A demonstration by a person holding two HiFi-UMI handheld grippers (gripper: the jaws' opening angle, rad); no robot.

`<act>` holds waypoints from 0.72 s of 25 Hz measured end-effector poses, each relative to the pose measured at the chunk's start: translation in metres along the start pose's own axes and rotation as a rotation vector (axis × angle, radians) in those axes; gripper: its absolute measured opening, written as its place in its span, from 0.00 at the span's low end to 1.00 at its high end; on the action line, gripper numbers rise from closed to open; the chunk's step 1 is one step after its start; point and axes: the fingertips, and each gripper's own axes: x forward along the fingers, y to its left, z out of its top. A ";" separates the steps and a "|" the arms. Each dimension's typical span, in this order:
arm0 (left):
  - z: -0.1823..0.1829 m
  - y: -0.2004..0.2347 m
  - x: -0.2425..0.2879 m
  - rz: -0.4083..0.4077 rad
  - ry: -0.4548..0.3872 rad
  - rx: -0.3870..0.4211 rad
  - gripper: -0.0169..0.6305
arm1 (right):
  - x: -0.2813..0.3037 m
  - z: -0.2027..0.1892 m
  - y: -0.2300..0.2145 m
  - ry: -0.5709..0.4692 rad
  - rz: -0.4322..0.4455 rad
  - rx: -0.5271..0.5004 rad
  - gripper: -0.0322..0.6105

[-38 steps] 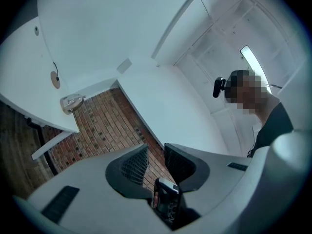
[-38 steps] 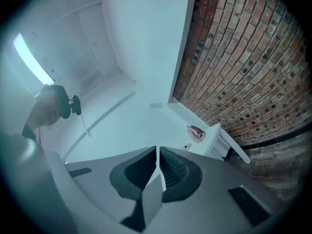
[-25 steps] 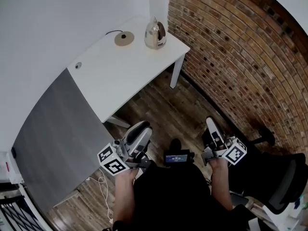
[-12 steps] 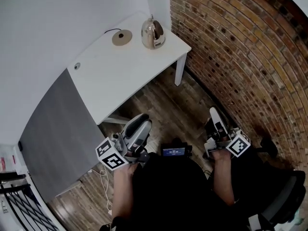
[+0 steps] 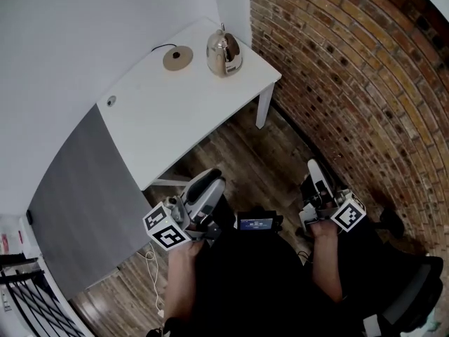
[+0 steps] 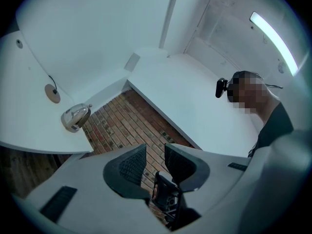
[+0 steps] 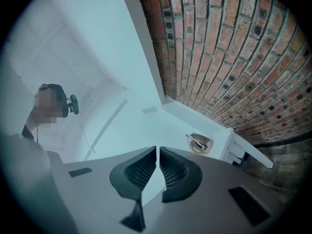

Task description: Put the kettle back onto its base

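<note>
The shiny metal kettle (image 5: 224,53) stands upright near the far right corner of the white table (image 5: 175,118). Its round base (image 5: 177,57) lies just to the kettle's left, apart from it, with a black cord running to the wall. Both grippers are held low near the person's body, far from the table. My left gripper (image 5: 209,185) is open with a narrow gap and nothing in it. My right gripper (image 5: 316,174) is shut and empty. The left gripper view shows the kettle (image 6: 74,117) and base (image 6: 52,92). The right gripper view shows the kettle (image 7: 199,142) beyond the shut jaws.
A brick wall (image 5: 351,83) runs along the right side of the table. A black office chair (image 5: 414,286) stands at lower right. A grey panel (image 5: 77,202) adjoins the table on the left. A white cable (image 5: 149,262) lies on the wooden floor.
Both grippers have shifted slightly with the person over the floor. The kettle and base have stayed where they were, and the jaws look unchanged.
</note>
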 end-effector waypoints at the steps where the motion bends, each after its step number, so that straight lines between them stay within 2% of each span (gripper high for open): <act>1: 0.000 0.006 0.000 -0.004 -0.001 -0.012 0.20 | 0.003 -0.002 -0.001 0.004 -0.009 -0.006 0.09; 5: 0.015 0.033 0.009 -0.040 -0.012 -0.050 0.20 | 0.022 -0.001 -0.002 0.002 -0.043 -0.052 0.09; 10: 0.065 0.064 0.017 -0.093 -0.052 -0.054 0.20 | 0.070 -0.006 -0.002 0.019 -0.071 -0.088 0.09; 18: 0.138 0.119 -0.015 -0.087 -0.145 -0.039 0.20 | 0.166 -0.038 0.012 0.104 -0.043 -0.178 0.09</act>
